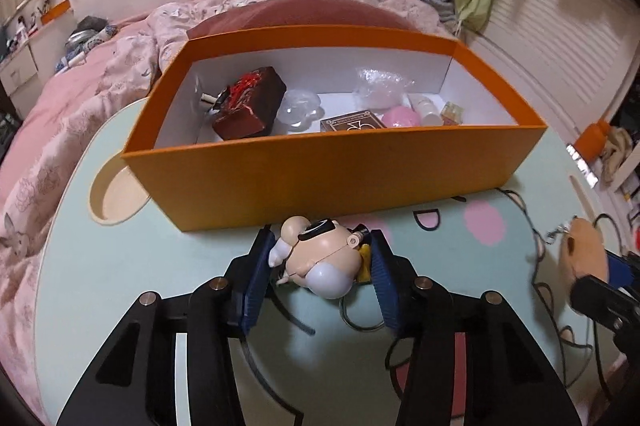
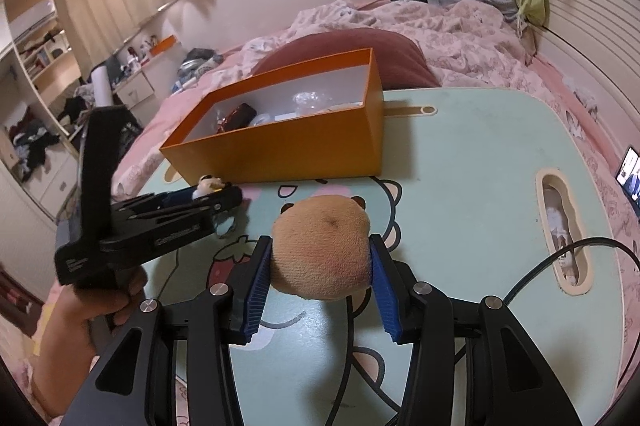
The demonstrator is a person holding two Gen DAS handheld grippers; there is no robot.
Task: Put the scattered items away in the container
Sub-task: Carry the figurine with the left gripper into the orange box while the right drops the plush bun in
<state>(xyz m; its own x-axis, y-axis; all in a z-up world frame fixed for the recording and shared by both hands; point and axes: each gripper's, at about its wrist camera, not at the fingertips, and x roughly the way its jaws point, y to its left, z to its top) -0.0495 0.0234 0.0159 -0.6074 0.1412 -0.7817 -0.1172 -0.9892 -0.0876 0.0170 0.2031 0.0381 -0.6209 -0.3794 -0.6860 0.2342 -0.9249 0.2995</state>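
- The left gripper point(image 1: 320, 258) has its blue fingers point(image 1: 256, 286) closed on one small figurine point(image 1: 316, 258), just before the orange box point(image 1: 320, 181).
- The right gripper point(image 2: 320, 266) squeezes one tan plush toy point(image 2: 320, 246) above the tabletop point(image 2: 460, 185).
- In the box: one dark red block point(image 1: 248, 105), one card pack point(image 1: 352, 123), a pink ball point(image 1: 400, 117), clear wrappings.
- A bed point(image 1: 60, 129) lies behind.
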